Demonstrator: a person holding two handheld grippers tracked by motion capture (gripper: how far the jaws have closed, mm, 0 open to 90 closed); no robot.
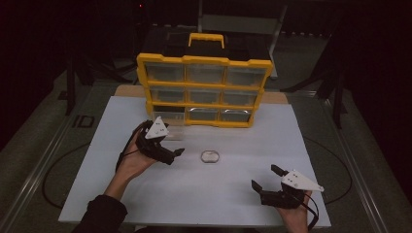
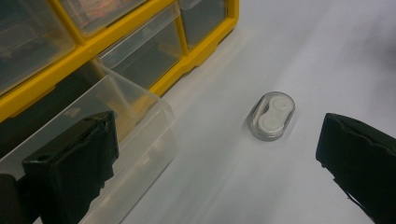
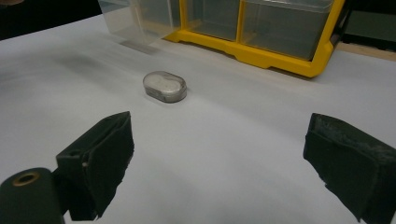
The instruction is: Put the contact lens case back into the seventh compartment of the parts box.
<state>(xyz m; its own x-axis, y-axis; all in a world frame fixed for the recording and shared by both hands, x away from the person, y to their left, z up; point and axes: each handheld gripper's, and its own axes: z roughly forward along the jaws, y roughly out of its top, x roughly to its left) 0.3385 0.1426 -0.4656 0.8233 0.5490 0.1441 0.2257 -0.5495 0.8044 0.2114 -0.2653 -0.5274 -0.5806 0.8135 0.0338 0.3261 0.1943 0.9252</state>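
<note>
Small clear oval plastic case (image 1: 210, 157) lies alone on the white surface (image 1: 194, 194), before the yellow drawer cabinet (image 1: 204, 90) whose clear bottom-left drawer (image 2: 116, 135) stands pulled out, probably to receive it. Left hand-held gripper (image 1: 167, 154) and right hand-held gripper (image 1: 267, 178) flank it, both wide open and empty.

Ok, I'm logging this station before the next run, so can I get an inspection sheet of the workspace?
Surface: white board on the table, no stains seen.
Job's things: yellow drawer organizer at the far edge; its bottom-left clear drawer pulled out; small clear oval case lying mid-board, closed.
Clutter: nothing seen.
Grippers: left gripper open beside the drawer; right gripper open, low over the near right board; both empty.
Cables: one black cable trailing from the right gripper.
Surroundings: dark; stands dimly visible.
</note>
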